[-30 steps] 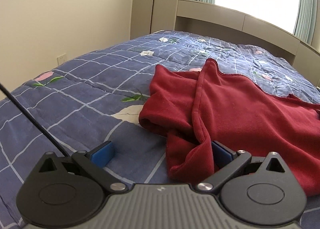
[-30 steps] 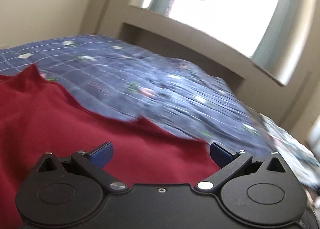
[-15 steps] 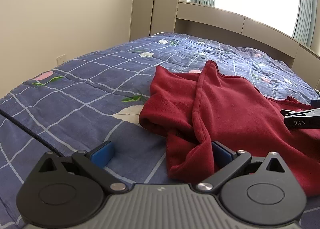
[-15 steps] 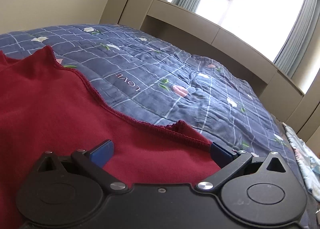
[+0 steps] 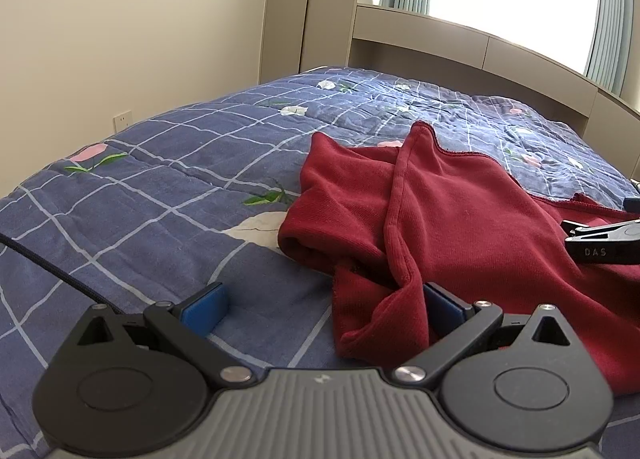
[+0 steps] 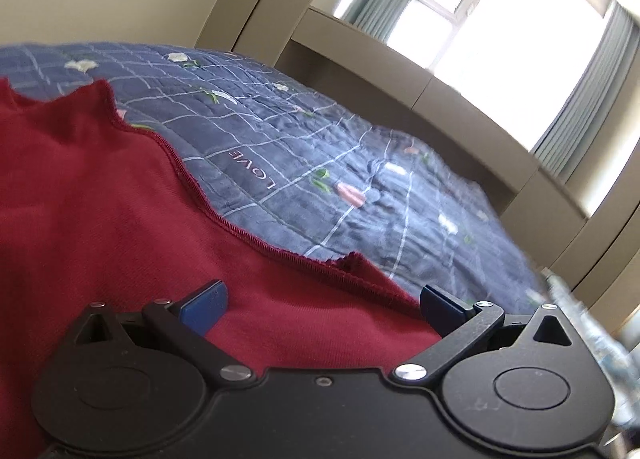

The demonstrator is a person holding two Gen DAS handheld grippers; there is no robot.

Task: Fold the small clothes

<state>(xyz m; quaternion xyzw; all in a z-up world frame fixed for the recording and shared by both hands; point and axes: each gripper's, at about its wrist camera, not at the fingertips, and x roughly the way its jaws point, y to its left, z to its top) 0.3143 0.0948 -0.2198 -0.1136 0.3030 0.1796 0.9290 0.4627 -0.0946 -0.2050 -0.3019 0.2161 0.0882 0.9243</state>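
- Only one dark red knitted garment (image 5: 472, 227) is seen, spread in a rumpled heap on the bed, over a blue quilted bedspread with a white grid and flower print (image 5: 168, 187).
- No container is seen; the garment is carried by the bed alone.
- Two claws are counted, one per hand.
- The left claw (image 5: 322, 301) is held wide open low over the bedspread, with a bunched fold of the garment pressed against its right blue pad (image 5: 442, 305).
- The right claw (image 6: 322, 301) is likewise spread wide, with the garment's stitched hem (image 6: 240, 231) lying just ahead of its pads.
- One black cable (image 5: 48, 271) is seen across the bedspread at the left.
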